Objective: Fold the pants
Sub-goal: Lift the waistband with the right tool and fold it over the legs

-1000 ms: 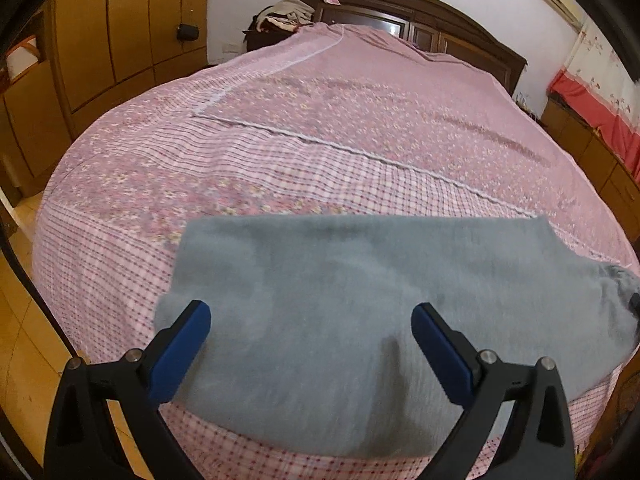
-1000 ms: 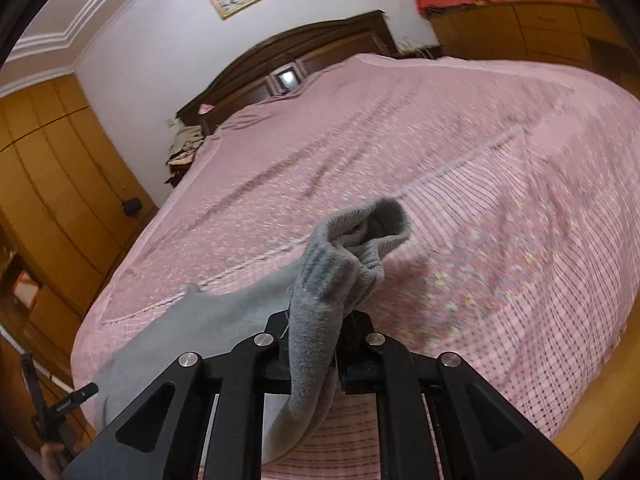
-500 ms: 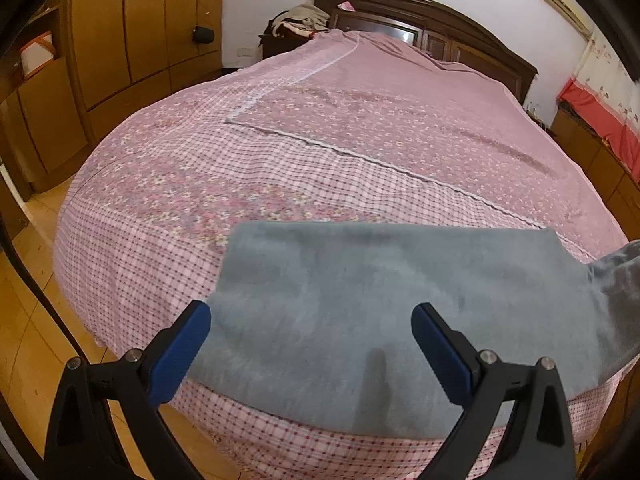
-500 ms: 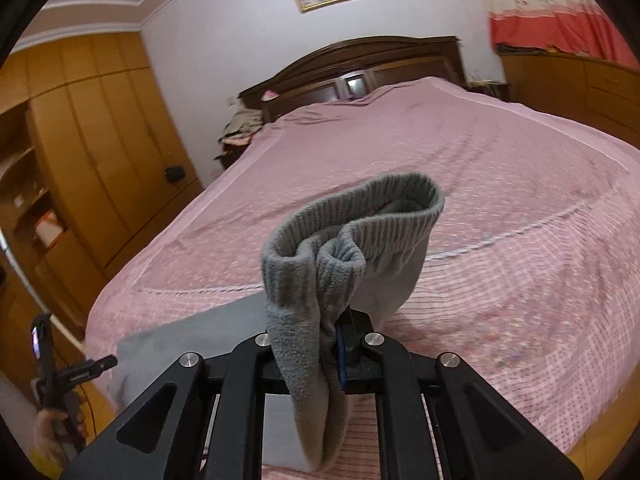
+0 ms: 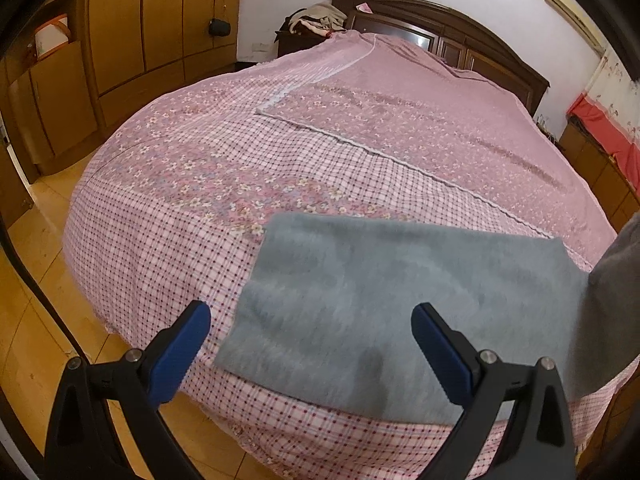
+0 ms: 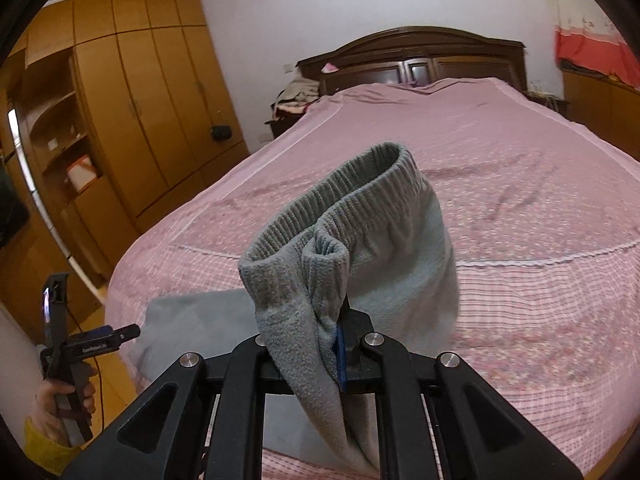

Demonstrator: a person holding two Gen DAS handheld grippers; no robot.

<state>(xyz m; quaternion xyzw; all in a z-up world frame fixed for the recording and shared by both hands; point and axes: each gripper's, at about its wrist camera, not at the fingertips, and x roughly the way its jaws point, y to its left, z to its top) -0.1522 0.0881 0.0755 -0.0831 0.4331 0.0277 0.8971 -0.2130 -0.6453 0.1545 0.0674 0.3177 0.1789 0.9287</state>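
Note:
Grey fleece pants point(image 5: 400, 300) lie flat along the near edge of the pink bed point(image 5: 320, 148). My left gripper point(image 5: 310, 340) is open and empty, a little above and before the pants' left end. My right gripper point(image 6: 332, 336) is shut on the ribbed waistband end of the pants point(image 6: 344, 220) and holds it lifted above the bed, the cloth draping over the fingers. That lifted cloth shows at the right edge of the left wrist view point(image 5: 612, 300). The left gripper also shows in the right wrist view point(image 6: 80, 344), held in a hand at the far left.
The bed has a dark wooden headboard point(image 6: 412, 52). Wooden wardrobes point(image 5: 132, 28) line the left wall, with wooden floor point(image 5: 32, 320) between them and the bed. A pile of clothes point(image 5: 316, 20) sits on a nightstand beside the headboard. Low cabinets point(image 5: 600, 176) stand at the right.
My right gripper has lifted the waistband end higher and carried it leftward. My left gripper has drawn back and to the left, so the pants' left end now sits between its fingers in view.

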